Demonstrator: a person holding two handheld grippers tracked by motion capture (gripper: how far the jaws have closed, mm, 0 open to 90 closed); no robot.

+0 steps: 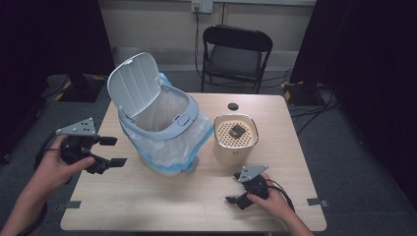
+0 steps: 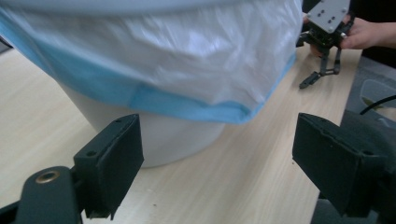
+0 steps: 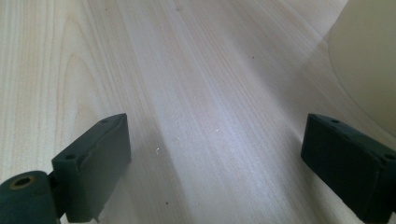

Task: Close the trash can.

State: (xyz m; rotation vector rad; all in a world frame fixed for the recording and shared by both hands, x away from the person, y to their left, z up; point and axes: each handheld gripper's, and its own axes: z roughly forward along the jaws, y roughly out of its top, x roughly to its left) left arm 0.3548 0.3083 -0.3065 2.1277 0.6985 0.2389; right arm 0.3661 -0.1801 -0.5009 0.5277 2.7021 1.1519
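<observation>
A white bin with its grey lid swung up stands at the table's left middle. A white and blue plastic bag lines the bin and hangs over its rim. My left gripper hovers open just left of the bin, level with its lower wall, nothing between its jaws. In the left gripper view the bag and bin base loom close ahead of the left gripper. My right gripper rests open low over the table near the front right; its view has bare wood between the pads of the right gripper.
A cream container with a perforated top and a dark piece on it stands right of the bin; its wall edges the right gripper view. A small black disc lies behind it. A black folding chair stands beyond the table.
</observation>
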